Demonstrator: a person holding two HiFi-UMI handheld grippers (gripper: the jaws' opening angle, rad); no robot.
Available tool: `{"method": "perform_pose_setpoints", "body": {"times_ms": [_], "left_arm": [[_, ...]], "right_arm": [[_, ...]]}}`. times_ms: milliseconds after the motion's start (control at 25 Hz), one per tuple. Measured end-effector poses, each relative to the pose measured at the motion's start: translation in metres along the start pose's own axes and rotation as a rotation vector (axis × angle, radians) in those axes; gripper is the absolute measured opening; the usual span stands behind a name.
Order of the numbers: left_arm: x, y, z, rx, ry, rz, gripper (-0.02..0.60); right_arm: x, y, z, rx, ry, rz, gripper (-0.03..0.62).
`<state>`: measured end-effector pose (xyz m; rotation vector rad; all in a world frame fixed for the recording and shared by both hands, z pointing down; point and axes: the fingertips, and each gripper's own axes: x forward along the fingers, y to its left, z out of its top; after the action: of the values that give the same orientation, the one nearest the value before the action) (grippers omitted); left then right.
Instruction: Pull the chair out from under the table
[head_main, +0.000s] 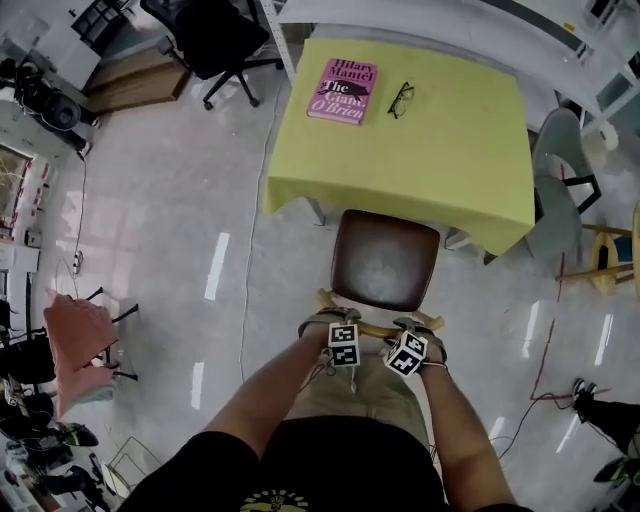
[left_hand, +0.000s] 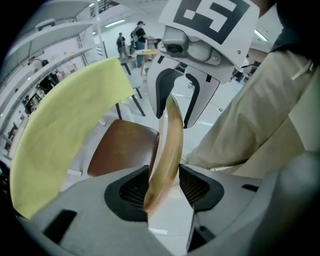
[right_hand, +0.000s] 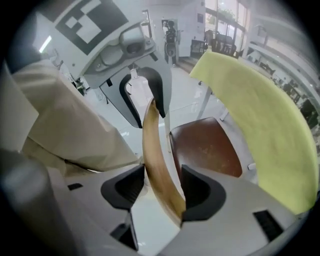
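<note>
While left tongs and right tongs gape astride the brown chair's curved wooden back rail | step: likely release, chair out | next: lift clear

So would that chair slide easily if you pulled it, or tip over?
It would probably slide easily: the floor looks smooth and shiny. The chair seems fairly light, judging by its slim wooden back rail. Pulled high up at that rail, it might tilt backwards rather than glide.
</note>
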<state>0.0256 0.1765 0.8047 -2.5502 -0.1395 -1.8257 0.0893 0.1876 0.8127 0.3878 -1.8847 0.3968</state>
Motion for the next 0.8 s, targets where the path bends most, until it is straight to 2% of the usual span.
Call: {"method": "perform_pose_setpoints", "body": {"times_ms": [120, 240, 320, 400, 440, 520, 800], "left_arm": [[-0.017, 0.006, -0.003, -0.127, -0.078, 0.040, 0.170], [-0.043, 0.022, 0.005, -0.313, -0.215, 0.093, 0.158], [-0.069, 0.037, 0.013, -0.434, -0.318, 0.145, 0.082], [-0.096, 0.052, 0.020, -0.514, -0.415, 0.204, 0.028], [-0.110, 0.058, 0.025, -0.536, -0.459, 0.234, 0.019], [-0.135, 0.071, 0.034, -0.556, -0.536, 0.300, 0.009], [-0.227, 0.111, 0.069, -0.598, -0.754, 0.499, 0.009]], "right_arm": [[-0.021, -0.004, 0.012, 0.093, -0.101, -0.035, 0.207], [-0.052, -0.020, 0.025, 0.214, -0.238, -0.108, 0.204], [-0.077, -0.033, 0.035, 0.288, -0.332, -0.174, 0.132], [-0.100, -0.047, 0.043, 0.361, -0.410, -0.246, 0.038], [-0.111, -0.053, 0.047, 0.396, -0.445, -0.278, 0.015], [-0.133, -0.064, 0.058, 0.441, -0.511, -0.332, 0.011], [-0.211, -0.088, 0.106, 0.487, -0.731, -0.447, 0.011]]}}
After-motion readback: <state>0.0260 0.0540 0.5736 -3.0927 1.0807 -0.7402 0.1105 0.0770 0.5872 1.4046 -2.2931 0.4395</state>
